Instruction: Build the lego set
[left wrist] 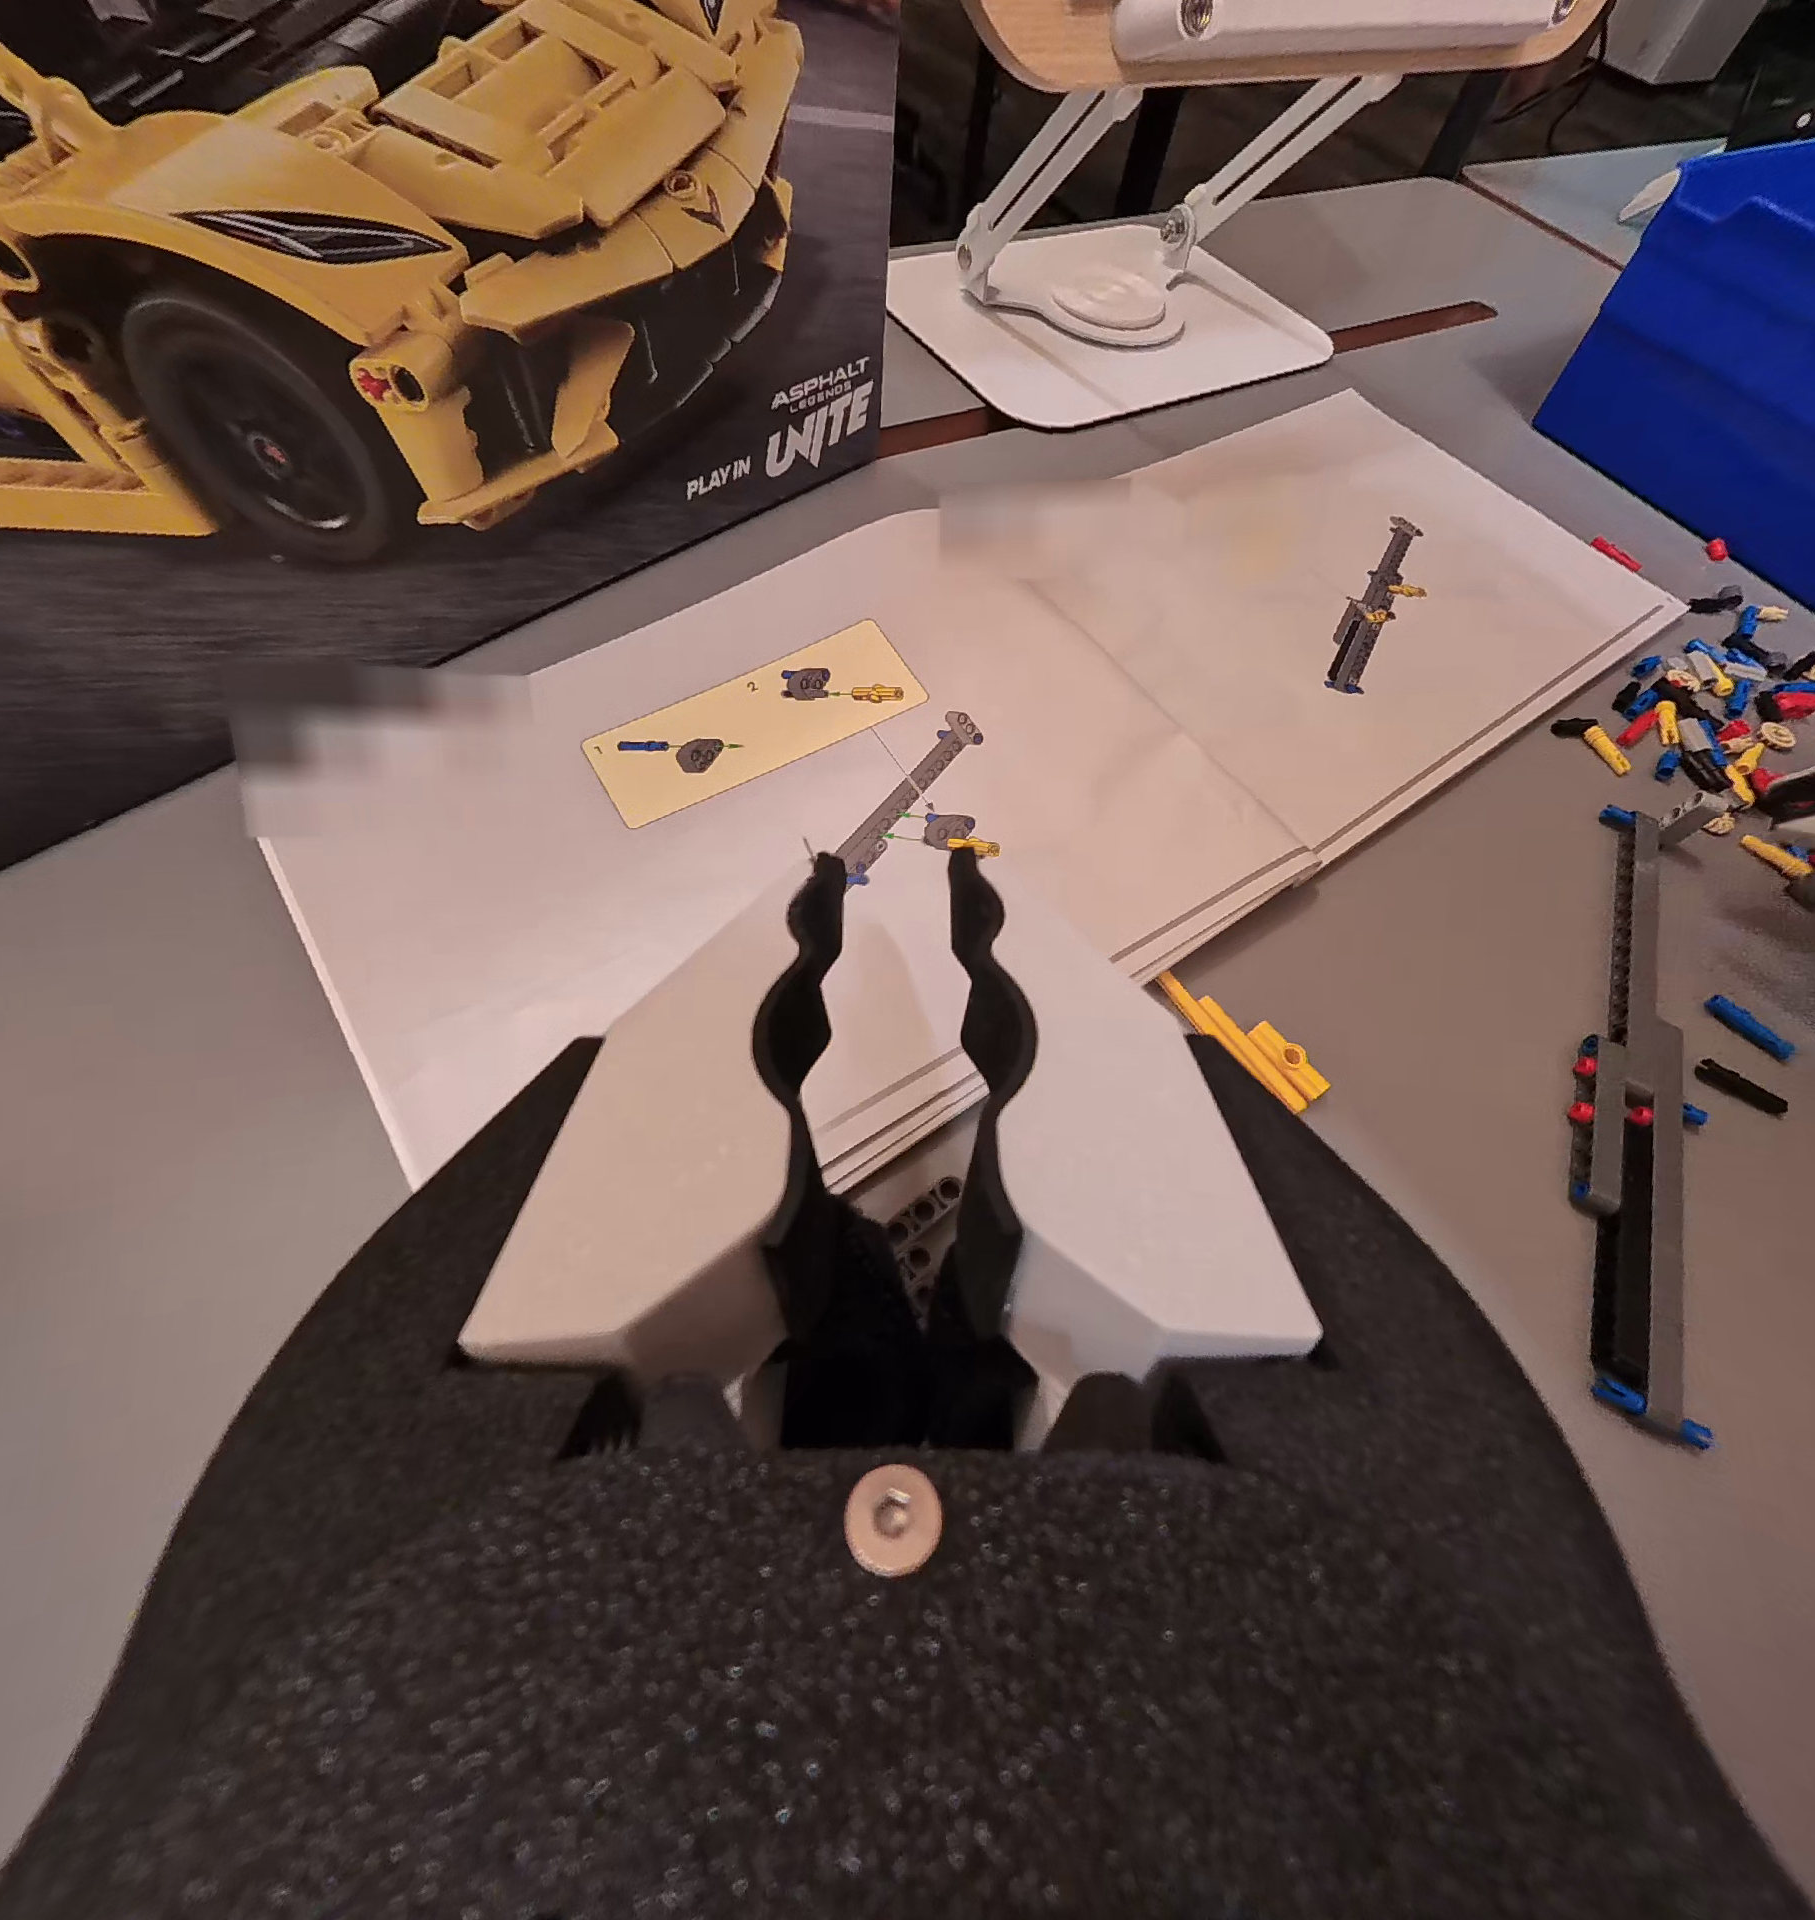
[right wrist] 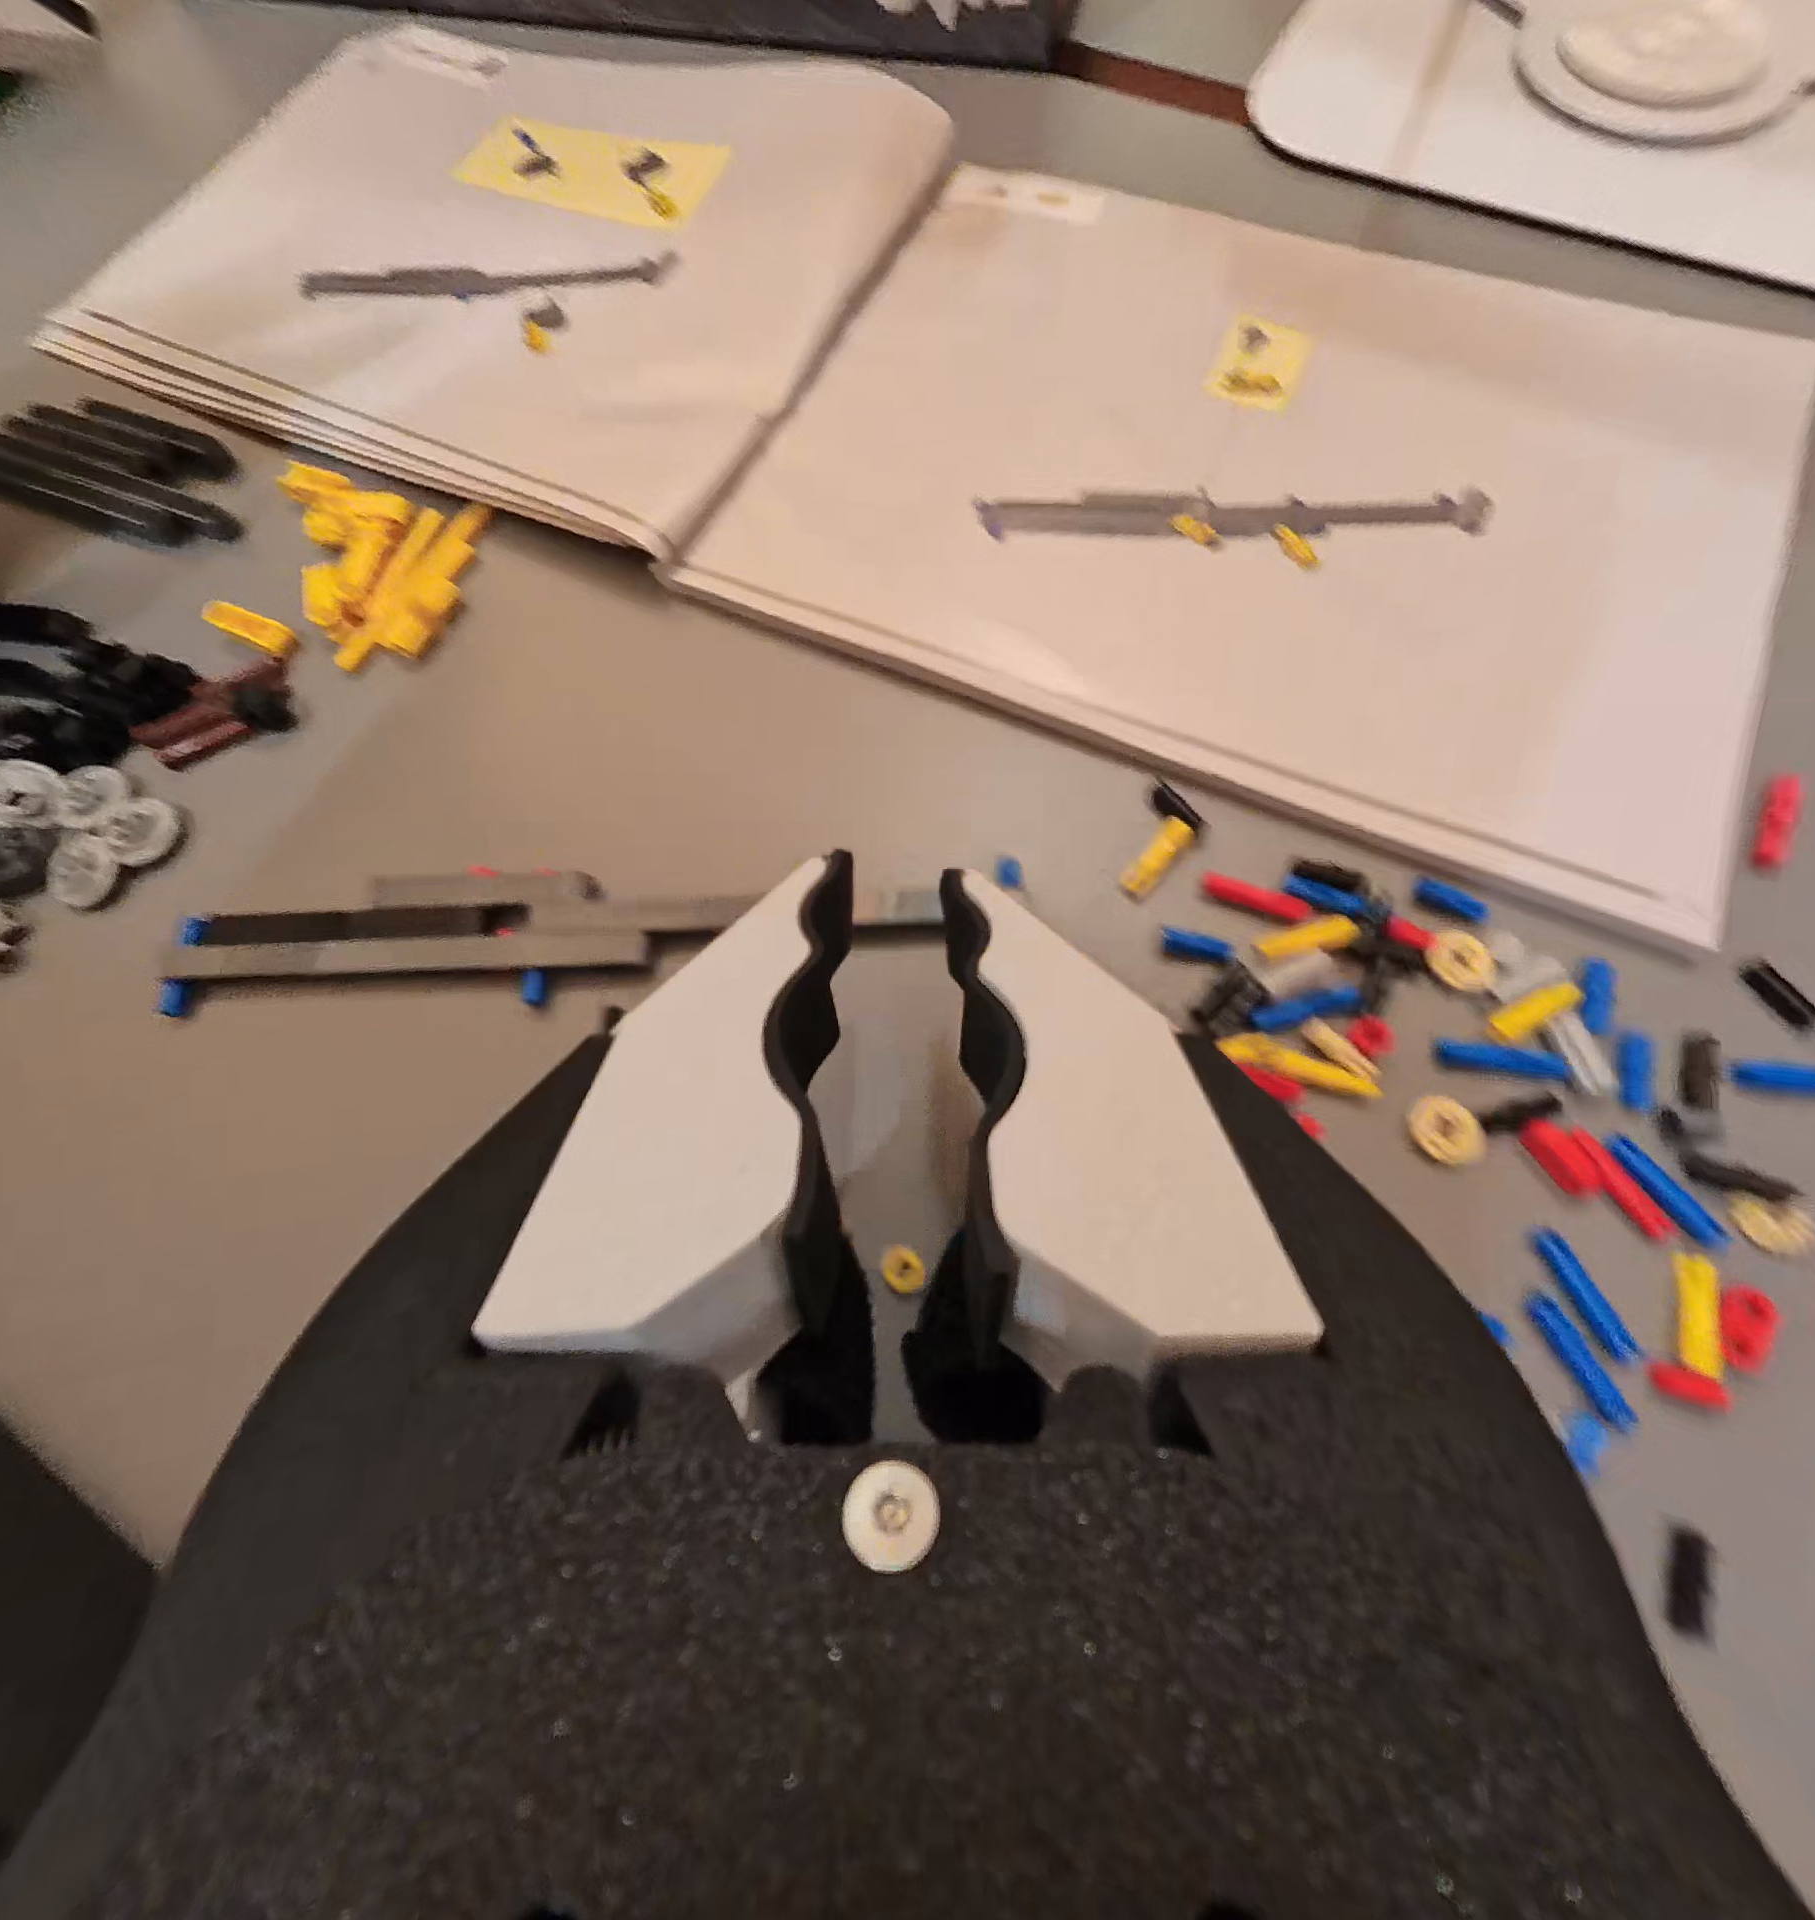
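My left gripper [left wrist: 887, 868] hangs over the near edge of the open instruction booklet [left wrist: 1038, 727], angled down and forward, its jaws apart and nothing between them. Its fingers [left wrist: 674, 1143] are pale grey wedges with wavy black inner pads, set in a rough, grainy black housing. Just beside its right finger, yellow beams [left wrist: 1261, 1044] poke out from under the booklet's edge.

My right gripper [right wrist: 892, 873] is pitched down toward the grey tabletop [right wrist: 622, 748], jaws likewise parted and empty; this view is motion-blurred. Directly past its tips lies the long assembly [right wrist: 415, 940]: flat dark grey and black beams stacked lengthwise, blue pins at the ends, red pins along one side. In the left wrist view the same assembly [left wrist: 1635, 1143] lies well to the right, clear of that gripper.

A small yellow round piece [right wrist: 902, 1270] sits on the table between the right fingers, low down near their base. To the right spreads a loose scatter of pins [right wrist: 1505, 1039], glossy plastic in blue, red, yellow and black, with a few tan gears. To the left are a pile of yellow beams [right wrist: 389, 566], black parts and clear round discs [right wrist: 92, 821].

The set's box [left wrist: 363, 312], printed with a yellow car, stands behind the booklet, beside a white lamp base [left wrist: 1111, 332] and a blue bin [left wrist: 1734, 364].
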Motion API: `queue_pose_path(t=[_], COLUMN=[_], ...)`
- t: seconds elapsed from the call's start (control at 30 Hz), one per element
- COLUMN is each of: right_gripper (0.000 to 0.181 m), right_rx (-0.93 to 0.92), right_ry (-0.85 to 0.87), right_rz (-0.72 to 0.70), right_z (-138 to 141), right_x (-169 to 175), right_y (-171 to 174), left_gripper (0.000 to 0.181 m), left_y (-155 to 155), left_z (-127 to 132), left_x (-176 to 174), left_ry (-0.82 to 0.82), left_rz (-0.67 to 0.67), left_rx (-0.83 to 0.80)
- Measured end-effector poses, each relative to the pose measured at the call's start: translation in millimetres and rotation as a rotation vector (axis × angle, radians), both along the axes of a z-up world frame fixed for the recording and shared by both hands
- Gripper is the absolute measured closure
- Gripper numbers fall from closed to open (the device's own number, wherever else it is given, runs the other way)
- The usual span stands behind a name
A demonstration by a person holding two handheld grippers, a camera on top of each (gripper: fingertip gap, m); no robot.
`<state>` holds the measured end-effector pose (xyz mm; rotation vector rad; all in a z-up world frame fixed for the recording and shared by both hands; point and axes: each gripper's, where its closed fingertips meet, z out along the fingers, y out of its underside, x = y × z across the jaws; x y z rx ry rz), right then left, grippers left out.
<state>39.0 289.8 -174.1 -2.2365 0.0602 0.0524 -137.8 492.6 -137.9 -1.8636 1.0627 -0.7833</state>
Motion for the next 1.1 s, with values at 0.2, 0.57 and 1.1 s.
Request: queue_pose_path(t=[0.2, 0.57, 1.1], right_gripper=[0.163, 0.159, 0.176], right_rx=[0.047, -0.107, -0.127], right_ry=[0.083, 0.049, 0.034], right_rz=[0.215, 0.274, 0.317], right_z=[2, -30, -35], right_x=[-84, -133, -127], right_y=[55, 101, 95], left_gripper=[0.162, 0.162, 0.162], left_y=[-2, -6, -8], left_z=[4, 6, 6], left_x=[1, 2, 1], left_ry=[-0.017, -0.041, -0.063], left_rz=[-0.005, -0.025, -0.035], left_rx=[-0.005, -0.033, -0.071])
